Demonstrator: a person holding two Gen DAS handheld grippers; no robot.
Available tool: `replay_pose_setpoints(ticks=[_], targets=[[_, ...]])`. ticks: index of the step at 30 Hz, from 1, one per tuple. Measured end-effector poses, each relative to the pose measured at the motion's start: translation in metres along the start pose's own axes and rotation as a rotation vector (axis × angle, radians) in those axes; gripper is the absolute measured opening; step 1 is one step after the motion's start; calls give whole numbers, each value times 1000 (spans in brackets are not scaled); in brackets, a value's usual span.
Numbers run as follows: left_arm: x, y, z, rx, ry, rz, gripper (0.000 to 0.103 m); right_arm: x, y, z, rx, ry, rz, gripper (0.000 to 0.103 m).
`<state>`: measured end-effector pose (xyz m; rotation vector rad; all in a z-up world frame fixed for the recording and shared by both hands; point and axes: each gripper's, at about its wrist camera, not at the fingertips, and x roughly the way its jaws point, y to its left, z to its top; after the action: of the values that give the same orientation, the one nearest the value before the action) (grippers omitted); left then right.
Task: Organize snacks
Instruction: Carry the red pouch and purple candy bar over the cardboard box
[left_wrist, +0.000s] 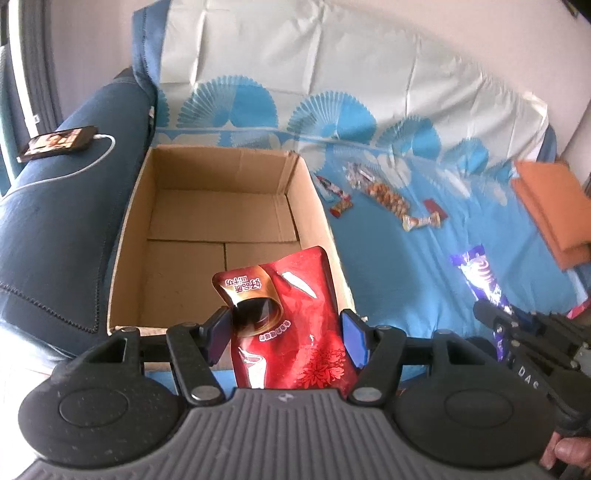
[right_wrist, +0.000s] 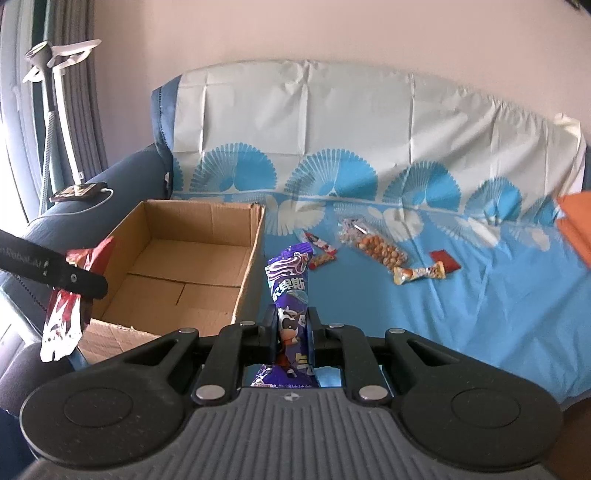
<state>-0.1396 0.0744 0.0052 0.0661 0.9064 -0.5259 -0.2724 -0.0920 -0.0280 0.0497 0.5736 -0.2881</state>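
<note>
Now | cardboard box seemingly bare (near corner hidden) | left claw grips red pouch | right claw pinches purple packet

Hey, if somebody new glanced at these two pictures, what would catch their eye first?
Probably the shiny red foil snack pouch clamped in the left gripper, hanging over the near edge of the open brown cardboard box. Next, the purple snack packet upright in the right gripper, beside the box, with small wrapped snacks scattered on the blue sofa cover behind.

- Left wrist view sits close above the box's near edge, facing the sofa back.
- Right wrist view sits further right, facing likewise.
- Both share box and snacks.
</note>
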Motion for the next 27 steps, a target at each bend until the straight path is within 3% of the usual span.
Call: replay_pose_setpoints(ticks=[7, 18, 27], targets=[[-27, 13, -9, -36, -59, 3, 68, -20, 21, 5, -59, -40, 19, 16], [-65, 34, -34, -76, -51, 166, 69, -28, 32, 1, -16, -97, 147, 16], [-68, 20, -26, -13, -60, 168, 69, -23, 19, 12, 33, -117, 142, 16]])
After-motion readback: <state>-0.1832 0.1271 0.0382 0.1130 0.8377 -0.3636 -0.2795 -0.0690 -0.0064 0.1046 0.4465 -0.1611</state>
